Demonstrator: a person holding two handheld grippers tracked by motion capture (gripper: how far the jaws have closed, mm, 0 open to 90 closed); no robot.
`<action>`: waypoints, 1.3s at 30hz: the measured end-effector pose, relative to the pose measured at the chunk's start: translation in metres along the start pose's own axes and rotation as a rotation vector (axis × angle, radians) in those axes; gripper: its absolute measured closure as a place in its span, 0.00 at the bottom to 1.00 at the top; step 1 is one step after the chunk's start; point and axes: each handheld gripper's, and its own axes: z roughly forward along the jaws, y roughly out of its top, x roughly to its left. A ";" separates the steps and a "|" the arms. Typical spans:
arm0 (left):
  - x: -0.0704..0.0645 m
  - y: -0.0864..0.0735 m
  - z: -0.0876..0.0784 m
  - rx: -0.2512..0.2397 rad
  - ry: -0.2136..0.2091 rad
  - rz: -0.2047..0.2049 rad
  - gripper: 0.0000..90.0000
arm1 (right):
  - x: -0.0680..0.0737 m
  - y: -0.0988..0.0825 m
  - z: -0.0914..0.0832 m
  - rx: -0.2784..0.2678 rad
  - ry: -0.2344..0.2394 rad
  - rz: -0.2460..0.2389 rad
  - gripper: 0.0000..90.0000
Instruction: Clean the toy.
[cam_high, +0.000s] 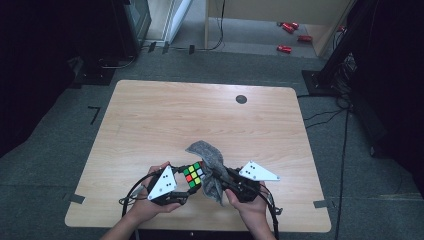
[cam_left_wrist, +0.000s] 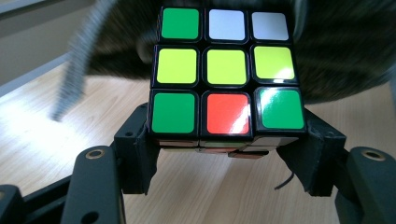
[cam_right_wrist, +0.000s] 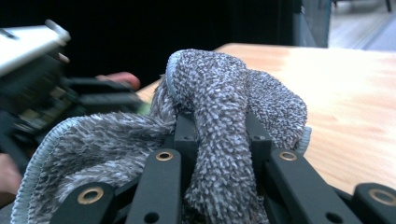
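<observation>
A scrambled colour cube (cam_high: 194, 176) hangs just above the table near its front edge, clamped between the jaws of my left gripper (cam_high: 186, 189). In the left gripper view the cube (cam_left_wrist: 227, 74) shows a face of green, white, yellow and red squares, and both pads (cam_left_wrist: 140, 149) press its lower sides. My right gripper (cam_high: 220, 177) is shut on a grey fluffy cloth (cam_high: 210, 162) that drapes over its jaws and touches the cube's right side. In the right gripper view the cloth (cam_right_wrist: 219, 116) bunches between and over the jaws.
The wooden table (cam_high: 200, 120) has a small dark round hole (cam_high: 241, 99) at the back right. Cables (cam_high: 345, 150) run over the grey floor to the right. Red items (cam_high: 290, 30) lie on the floor beyond the table.
</observation>
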 end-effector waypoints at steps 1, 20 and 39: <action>-0.001 0.000 0.001 0.001 -0.003 0.002 0.38 | 0.003 0.002 -0.001 -0.011 0.008 -0.011 0.83; -0.005 0.004 -0.002 -0.026 -0.008 0.014 0.38 | 0.005 0.002 -0.003 -0.044 -0.015 -0.056 0.82; 0.001 0.007 -0.010 -0.091 -0.010 -0.042 0.38 | -0.004 -0.003 -0.003 -0.022 -0.065 -0.035 0.81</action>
